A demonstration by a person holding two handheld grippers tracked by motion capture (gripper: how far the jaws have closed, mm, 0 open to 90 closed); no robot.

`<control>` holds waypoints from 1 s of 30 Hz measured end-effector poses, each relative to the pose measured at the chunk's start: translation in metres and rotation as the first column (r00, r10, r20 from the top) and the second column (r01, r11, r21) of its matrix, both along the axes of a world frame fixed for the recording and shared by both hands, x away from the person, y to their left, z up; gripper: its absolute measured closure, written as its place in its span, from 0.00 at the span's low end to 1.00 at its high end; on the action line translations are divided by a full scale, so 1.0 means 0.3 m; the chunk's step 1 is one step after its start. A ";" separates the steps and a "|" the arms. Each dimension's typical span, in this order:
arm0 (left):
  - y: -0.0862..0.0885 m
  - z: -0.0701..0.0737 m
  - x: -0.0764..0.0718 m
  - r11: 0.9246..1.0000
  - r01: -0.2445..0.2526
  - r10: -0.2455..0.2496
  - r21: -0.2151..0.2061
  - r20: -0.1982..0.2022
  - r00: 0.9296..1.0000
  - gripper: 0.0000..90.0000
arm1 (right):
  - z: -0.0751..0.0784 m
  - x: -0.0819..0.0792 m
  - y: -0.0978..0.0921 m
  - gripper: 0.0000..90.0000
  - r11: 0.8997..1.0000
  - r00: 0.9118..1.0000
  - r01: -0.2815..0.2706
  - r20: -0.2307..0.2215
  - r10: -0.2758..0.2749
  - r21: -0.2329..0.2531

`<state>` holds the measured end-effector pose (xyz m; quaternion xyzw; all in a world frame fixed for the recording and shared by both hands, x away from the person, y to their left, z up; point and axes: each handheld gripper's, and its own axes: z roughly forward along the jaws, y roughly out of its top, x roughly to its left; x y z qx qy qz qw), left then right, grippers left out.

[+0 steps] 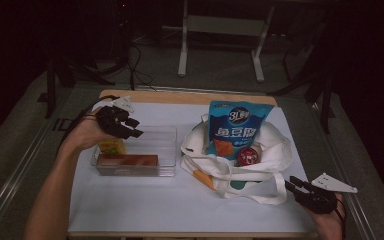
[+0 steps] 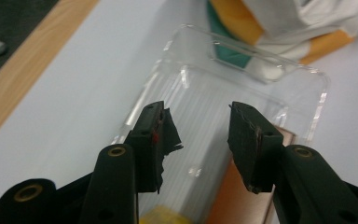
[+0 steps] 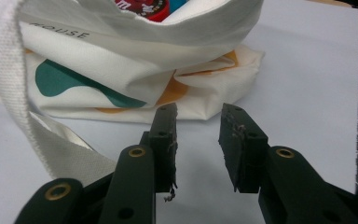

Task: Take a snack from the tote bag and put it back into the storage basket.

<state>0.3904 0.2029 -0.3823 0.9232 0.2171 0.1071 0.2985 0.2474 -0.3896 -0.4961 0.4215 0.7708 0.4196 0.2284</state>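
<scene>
left gripper (image 1: 122,122), jaws apart and empty, is held over the clear tray (image 1: 167,150); right gripper (image 1: 305,192), likewise apart, is aimed at the tote bag (image 1: 275,150) at its 11 o'clock for unpacking.

Two grippers are in use: the left gripper (image 1: 130,127) over the far left of the worktop (image 1: 145,205), the right gripper (image 1: 292,186) at the near right, each with two black jaws standing apart with nothing between them. One clear plastic box (image 1: 167,150) lies left of the middle. It holds two things: one brown block (image 1: 127,161) along its near wall and one yellow packet (image 1: 111,146) at its left end. One white cloth bag (image 1: 275,150) lies right of the middle. Two things show in it: one blue snack bag (image 1: 235,125) standing up and one round red tin (image 1: 247,156) just beside it.
</scene>
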 end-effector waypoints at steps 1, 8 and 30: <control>-0.006 0.000 -0.001 1.000 0.001 -0.001 -0.005 -0.005 1.000 0.63 | -0.002 0.001 0.001 0.74 1.000 1.000 -0.003 -0.001 0.003 -0.001; -0.048 -0.002 -0.004 1.000 0.027 -0.027 -0.015 -0.016 0.999 0.62 | -0.017 0.004 0.004 0.74 1.000 1.000 -0.002 -0.009 0.002 0.010; -0.191 0.043 -0.017 0.999 0.044 -0.044 0.000 0.055 0.998 0.61 | -0.047 0.005 0.000 0.74 1.000 1.000 0.009 -0.011 -0.009 0.029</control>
